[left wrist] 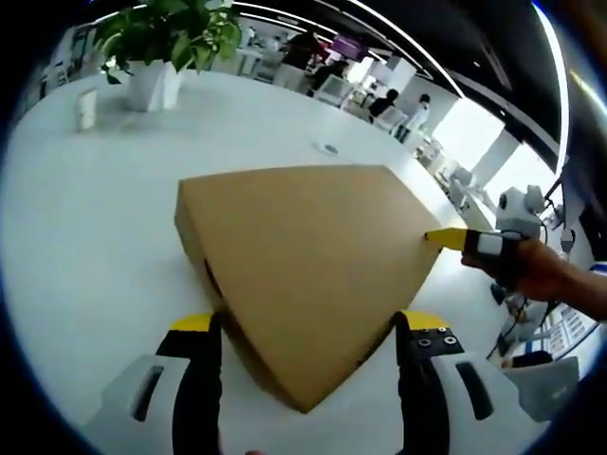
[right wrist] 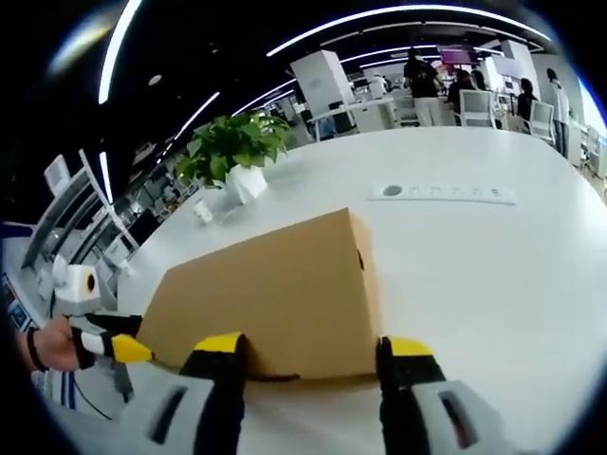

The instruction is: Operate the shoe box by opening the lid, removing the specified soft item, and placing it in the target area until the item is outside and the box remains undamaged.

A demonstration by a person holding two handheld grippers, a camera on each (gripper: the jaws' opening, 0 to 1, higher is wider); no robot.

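both tools spread wide, left tool and right tool straddling closed shoe box on tabletop. risk: uneven squeeze dents cardboard, lid tears.

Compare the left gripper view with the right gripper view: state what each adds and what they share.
Left gripper view: a pale cup beside the plant and a round insert in the tabletop. Right gripper view: a long white socket strip and the box's end face with a small hole. Both: the closed brown cardboard shoe box, potted green plant in a white pot, white table, and open jaws flanking the box.
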